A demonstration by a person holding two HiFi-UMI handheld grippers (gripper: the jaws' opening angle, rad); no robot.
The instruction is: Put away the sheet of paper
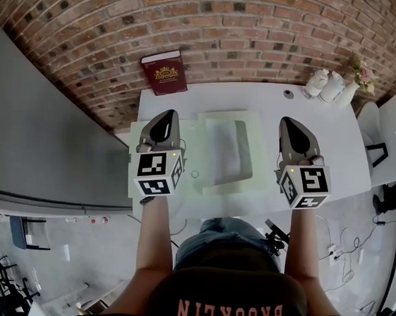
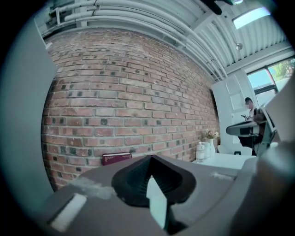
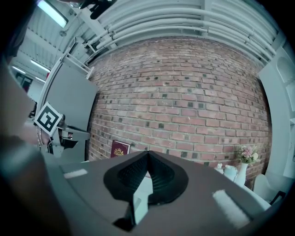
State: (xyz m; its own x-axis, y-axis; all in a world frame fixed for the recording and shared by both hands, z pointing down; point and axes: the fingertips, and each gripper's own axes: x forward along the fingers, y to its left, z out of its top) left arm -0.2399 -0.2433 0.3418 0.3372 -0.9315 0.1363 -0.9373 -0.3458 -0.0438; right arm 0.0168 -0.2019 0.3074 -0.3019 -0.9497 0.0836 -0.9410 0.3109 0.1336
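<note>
One table (image 1: pixel 335 139). One red book (image 1: pixel 164 73). Two white jars (image 1: pixel 316 82). One vase (image 1: pixel 351 90) of flowers. One tray (image 1: pixel 249 133). One paper (image 1: pixel 190 154). Two claws: the left claw (image 1: pixel 166 115) and the right claw (image 1: pixel 289 123).

Brick wall (image 1: pixel 254 33) is reddish-brown with dark flecks, book (image 1: pixel 164 73) is maroon with a gold emblem, bench (image 1: pixel 328 133) is white, paper (image 1: pixel 193 138) is pale green. Left hand-held gripper (image 1: pixel 166 114) and right hand-held gripper (image 1: pixel 290 122): grey, with black-and-white square markers.
</note>
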